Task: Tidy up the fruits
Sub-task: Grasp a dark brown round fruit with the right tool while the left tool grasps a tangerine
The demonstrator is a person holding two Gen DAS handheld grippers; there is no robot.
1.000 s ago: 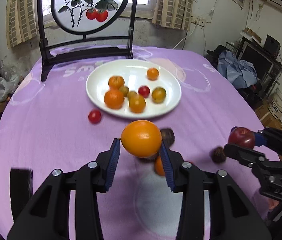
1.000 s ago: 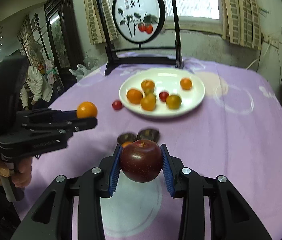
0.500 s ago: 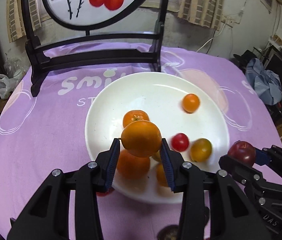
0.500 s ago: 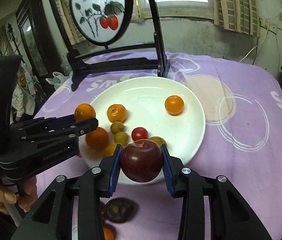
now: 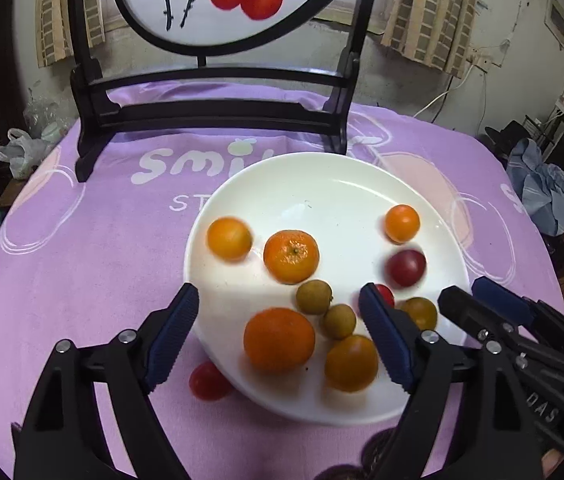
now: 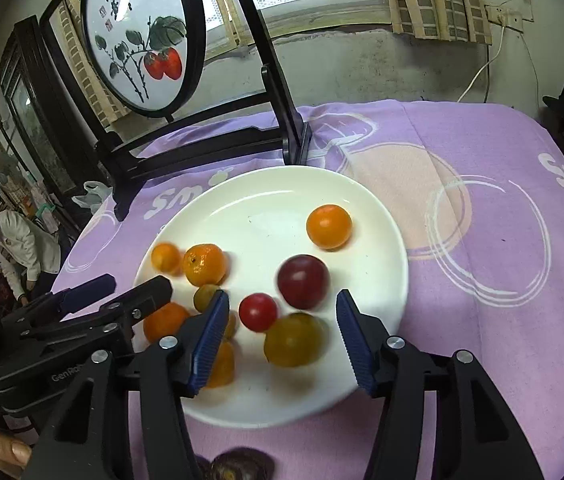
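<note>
A white plate [image 5: 322,184] on the purple cloth holds several oranges, small yellow fruits and red tomatoes. My left gripper [image 5: 278,336] is open and empty over the plate's near edge; a blurred orange [image 5: 229,238] lies at the plate's left. My right gripper [image 6: 282,332] is open and empty over the plate [image 6: 266,196]; a dark red apple [image 6: 303,281] sits blurred just ahead of it, also seen in the left wrist view [image 5: 406,267]. A red tomato [image 5: 208,381] lies on the cloth beside the plate.
A black wooden stand with a round painted screen [image 5: 218,112] stands behind the plate, also in the right wrist view [image 6: 202,144]. Dark brown fruits [image 6: 238,466] lie on the cloth at the near edge. Room clutter surrounds the table.
Both grippers opened over the plate. The orange left the left gripper and the apple left the right gripper; both now lie blurred on the plate.
</note>
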